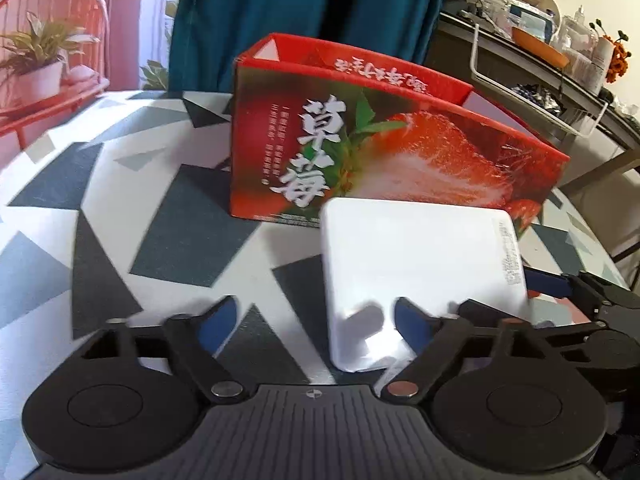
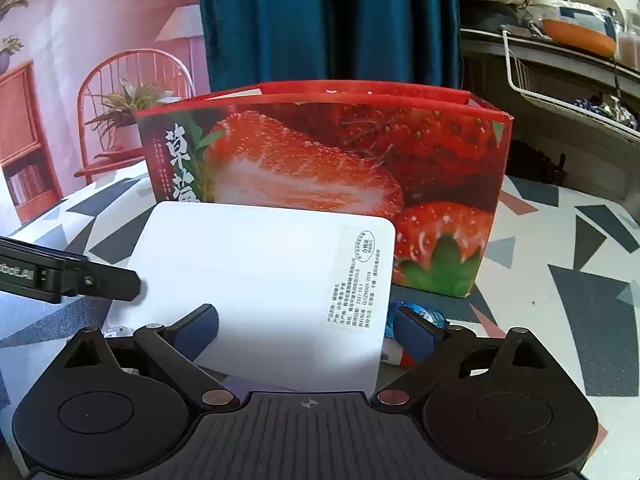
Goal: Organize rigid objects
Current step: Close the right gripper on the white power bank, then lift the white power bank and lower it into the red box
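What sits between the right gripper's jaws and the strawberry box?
The white flat box, seen in the right wrist view: it reaches from between the right gripper jaws up to the strawberry box.

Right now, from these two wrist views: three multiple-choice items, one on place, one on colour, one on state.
1. Where is the white box relative to the strawberry carton?
A. Inside it
B. In front of it, outside
C. Behind it

2. What colour is the curtain behind the carton?
A. Teal
B. Yellow
C. White

3. The carton's top is:
A. Taped shut
B. Open
C. Covered by a plate

Answers:
1 B: the white box overlaps the carton's printed front wall in both views, on the camera's side.
2 A: dark teal folds hang directly behind the carton.
3 B: the left wrist view looks past the rim to the inner walls.
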